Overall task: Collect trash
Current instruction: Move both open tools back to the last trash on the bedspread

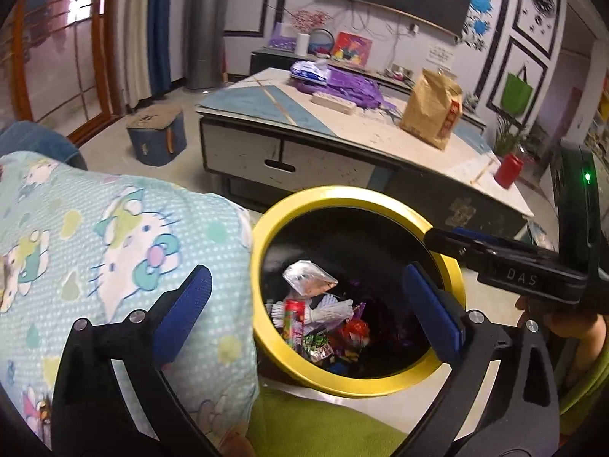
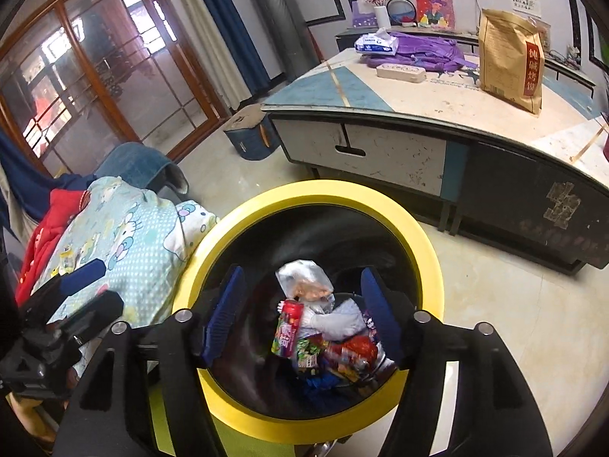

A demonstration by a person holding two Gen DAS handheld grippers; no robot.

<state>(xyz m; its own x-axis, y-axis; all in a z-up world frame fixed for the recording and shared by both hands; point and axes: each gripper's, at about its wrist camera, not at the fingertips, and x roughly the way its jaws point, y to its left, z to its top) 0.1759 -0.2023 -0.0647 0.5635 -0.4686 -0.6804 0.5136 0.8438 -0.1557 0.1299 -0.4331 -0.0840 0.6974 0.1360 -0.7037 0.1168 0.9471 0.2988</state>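
A black trash bin with a yellow rim [image 1: 266, 224] [image 2: 430, 251] stands on the floor below both grippers. Inside lies trash: a clear plastic bag [image 1: 308, 276] [image 2: 300, 276], a red can [image 1: 293, 318] [image 2: 289, 327] and several colourful wrappers [image 1: 342, 335] [image 2: 342, 350]. My left gripper [image 1: 308, 312] is open and empty, its left finger over a Hello Kitty blanket [image 1: 114, 236], its right finger over the bin. My right gripper [image 2: 302, 314] is open and empty directly above the bin's mouth; it also shows at the right of the left wrist view [image 1: 533, 266].
A low coffee table [image 1: 342, 129] [image 2: 437, 106] stands behind the bin, bearing a brown paper bag [image 1: 434, 108] [image 2: 510, 61], purple cloth [image 1: 354, 83], a tissue pack [image 2: 377, 43] and a red can [image 1: 508, 170]. A blue box [image 1: 156, 139] sits on the floor. Clothes [image 2: 49, 228] lie at left.
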